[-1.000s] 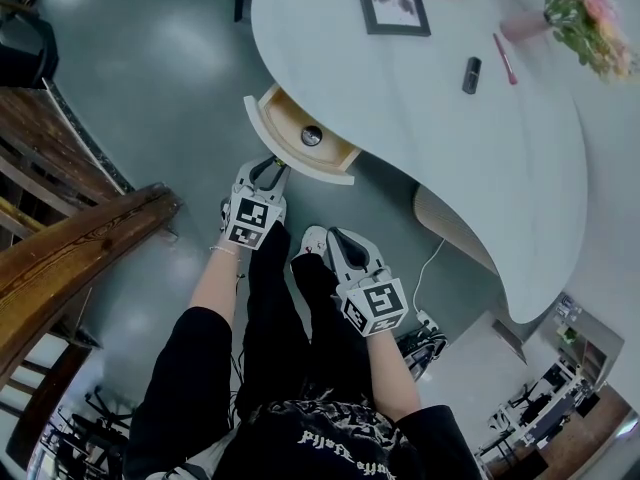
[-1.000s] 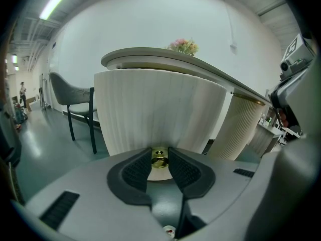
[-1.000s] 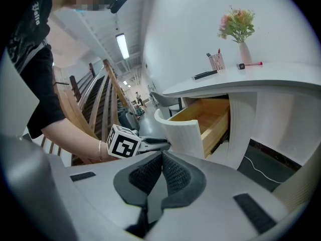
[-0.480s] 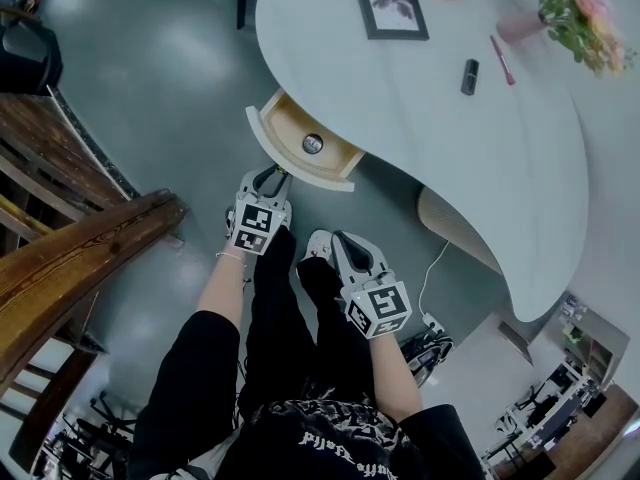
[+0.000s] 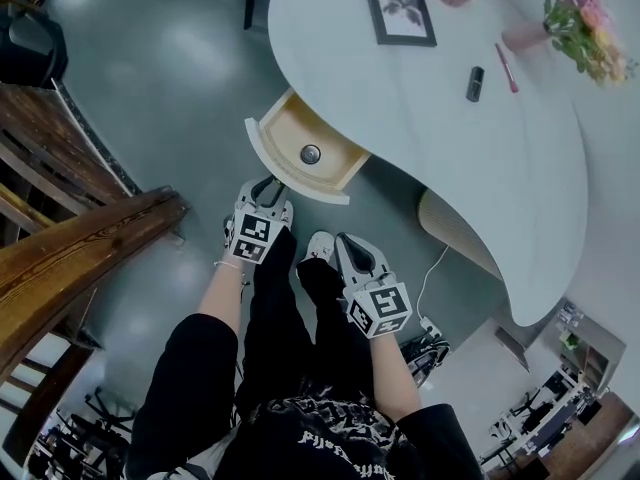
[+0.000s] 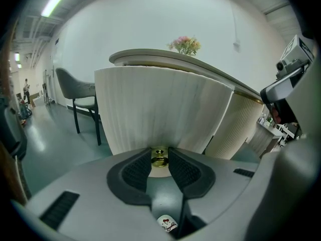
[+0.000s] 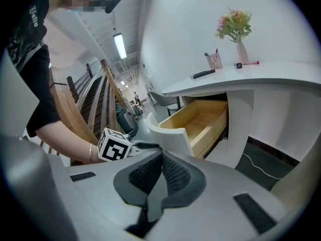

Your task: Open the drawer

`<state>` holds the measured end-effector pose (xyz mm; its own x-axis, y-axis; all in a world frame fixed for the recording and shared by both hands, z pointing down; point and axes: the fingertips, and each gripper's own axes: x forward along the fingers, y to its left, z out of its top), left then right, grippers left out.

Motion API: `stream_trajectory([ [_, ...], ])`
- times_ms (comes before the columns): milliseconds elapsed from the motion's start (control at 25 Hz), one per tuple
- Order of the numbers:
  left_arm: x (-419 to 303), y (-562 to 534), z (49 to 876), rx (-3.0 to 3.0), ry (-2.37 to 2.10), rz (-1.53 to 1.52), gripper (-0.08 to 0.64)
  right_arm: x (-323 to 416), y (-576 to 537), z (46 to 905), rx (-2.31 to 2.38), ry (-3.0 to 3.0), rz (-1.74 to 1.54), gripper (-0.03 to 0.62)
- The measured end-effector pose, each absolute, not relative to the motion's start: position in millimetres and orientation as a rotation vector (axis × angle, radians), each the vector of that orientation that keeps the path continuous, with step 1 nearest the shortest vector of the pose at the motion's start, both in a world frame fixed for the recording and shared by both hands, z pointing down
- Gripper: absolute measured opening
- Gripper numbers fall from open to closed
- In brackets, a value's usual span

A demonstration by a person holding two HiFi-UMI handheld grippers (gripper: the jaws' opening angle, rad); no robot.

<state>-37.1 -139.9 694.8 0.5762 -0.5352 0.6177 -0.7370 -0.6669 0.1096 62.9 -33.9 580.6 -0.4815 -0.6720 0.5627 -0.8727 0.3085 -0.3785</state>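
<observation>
Desk [image 5: 480,168], white and curved, fills the upper right of the head view, above a grey-green floor [image 5: 170,78]. Down the left edge of that view runs a wooden stair rail [image 5: 80,258]. At the bottom centre, the person's legs in dark trousers [image 5: 270,338] reach up toward the desk.

From the desk's left edge, the drawer [image 5: 285,133] stands pulled out toward the lower left. Its pale wooden inside is open to view, and 1 small round dark object [image 5: 310,154] lies on its bottom. In the left gripper view, the drawer's white fluted front takes up the centre of the frame.

The left gripper [image 5: 272,182] sits just below the drawer front, and its 2 jaws are clamped on the brass knob [image 6: 159,157] at the lower middle of that front. The right gripper [image 5: 345,240] hangs lower and to the right, apart from the drawer. Its jaws are pressed together with nothing between them.

On the desktop near the top of the head view lie a framed picture [image 5: 400,10], a bunch of pink flowers [image 5: 585,18] at the upper right corner, a pink pen [image 5: 507,66] and a small black stick-shaped item [image 5: 475,83].
</observation>
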Motion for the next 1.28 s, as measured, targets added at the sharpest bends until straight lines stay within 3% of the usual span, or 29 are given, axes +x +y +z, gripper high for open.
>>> stream_trajectory([
  [1280, -57.9, -118.2, 700.7, 2.381, -1.017, 0.829, 0.115, 36.3, -21.7, 576.6, 1.361, -2.293, 0.955, 0.026],
])
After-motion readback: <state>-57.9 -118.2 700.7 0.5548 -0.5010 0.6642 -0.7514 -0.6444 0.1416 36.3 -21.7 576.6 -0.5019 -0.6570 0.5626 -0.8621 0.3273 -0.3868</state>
